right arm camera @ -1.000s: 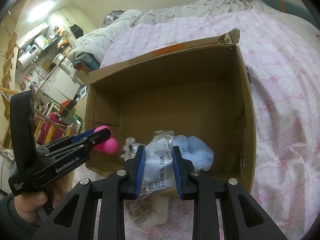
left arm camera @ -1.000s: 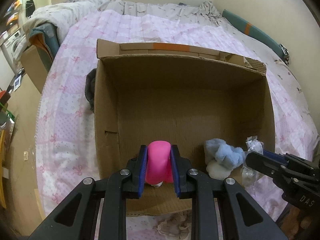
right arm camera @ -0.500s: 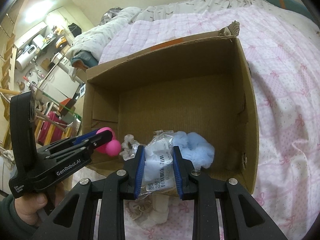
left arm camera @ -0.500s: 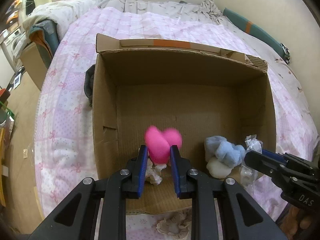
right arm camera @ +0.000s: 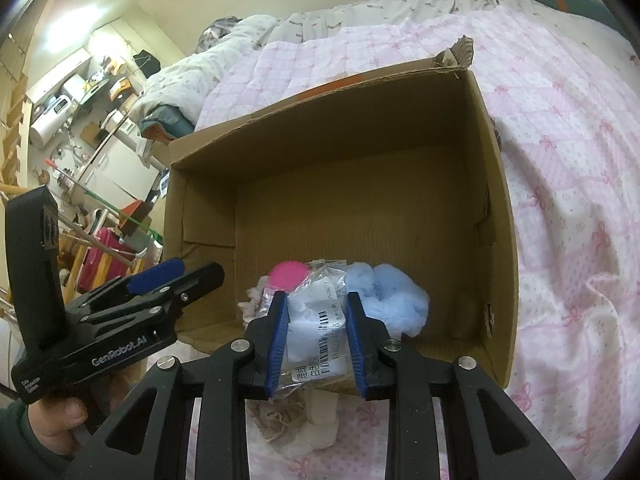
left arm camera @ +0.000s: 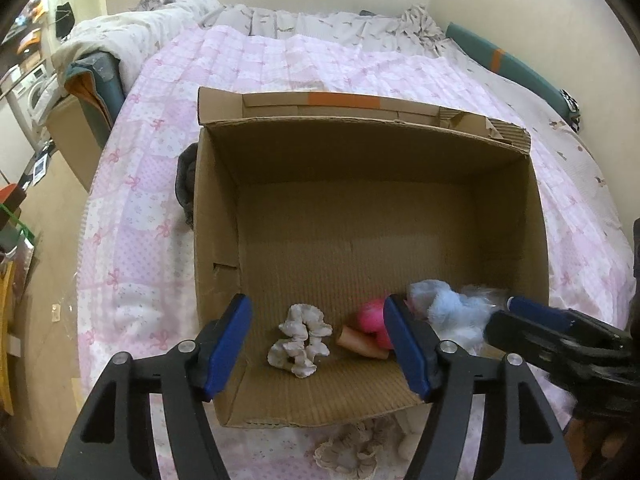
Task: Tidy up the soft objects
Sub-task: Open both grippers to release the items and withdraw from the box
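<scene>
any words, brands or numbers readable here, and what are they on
"GenRobot.AI": white lettering along the side of the left gripper, right wrist view.
Small white print at that gripper's rear end: too small to read.
White label on the clear plastic packet between the right gripper's opening jaws: a barcode, a number line and a few characters, too blurred to read with confidence.
Cardboard box: no print visible.
</scene>
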`<state>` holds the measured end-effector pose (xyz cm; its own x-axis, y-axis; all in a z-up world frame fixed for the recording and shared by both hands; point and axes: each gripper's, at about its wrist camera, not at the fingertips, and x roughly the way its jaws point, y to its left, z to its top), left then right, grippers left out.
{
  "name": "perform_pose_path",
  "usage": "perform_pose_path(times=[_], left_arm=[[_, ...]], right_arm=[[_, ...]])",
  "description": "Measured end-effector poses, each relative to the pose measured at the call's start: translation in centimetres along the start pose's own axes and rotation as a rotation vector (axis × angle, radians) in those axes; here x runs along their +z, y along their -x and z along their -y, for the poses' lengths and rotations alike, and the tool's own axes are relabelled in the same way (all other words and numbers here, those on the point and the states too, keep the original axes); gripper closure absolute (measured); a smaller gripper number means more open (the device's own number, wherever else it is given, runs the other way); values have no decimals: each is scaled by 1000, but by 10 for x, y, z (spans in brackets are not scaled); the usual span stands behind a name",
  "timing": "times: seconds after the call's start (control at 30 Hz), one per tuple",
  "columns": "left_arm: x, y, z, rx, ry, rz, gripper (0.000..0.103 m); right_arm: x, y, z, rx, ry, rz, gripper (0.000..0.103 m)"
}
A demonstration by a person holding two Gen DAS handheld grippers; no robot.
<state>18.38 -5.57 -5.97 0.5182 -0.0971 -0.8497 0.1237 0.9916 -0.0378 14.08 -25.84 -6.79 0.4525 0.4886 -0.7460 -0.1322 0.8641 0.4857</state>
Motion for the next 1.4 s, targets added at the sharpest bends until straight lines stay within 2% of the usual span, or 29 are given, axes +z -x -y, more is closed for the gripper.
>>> perform_pose_path(times=[0.03, 0.07, 0.1, 0.63, 1.4], left_arm=[[0, 0, -1, 2, 3, 0, 37], [0, 0, -1, 4, 6, -1, 37], [0, 0, -2, 6, 8, -2, 37], [-4, 11, -3, 19, 15, 9, 37], [-51, 56, -20, 59, 64, 6, 37]], right_arm=[[0, 0, 1, 12, -15, 1, 32], [1, 2, 3, 26, -35, 11, 20], [1, 5, 5, 33, -51, 29, 14], [2, 6, 4, 14, -68, 32, 14], [-16, 39, 2, -14, -57, 72, 14]])
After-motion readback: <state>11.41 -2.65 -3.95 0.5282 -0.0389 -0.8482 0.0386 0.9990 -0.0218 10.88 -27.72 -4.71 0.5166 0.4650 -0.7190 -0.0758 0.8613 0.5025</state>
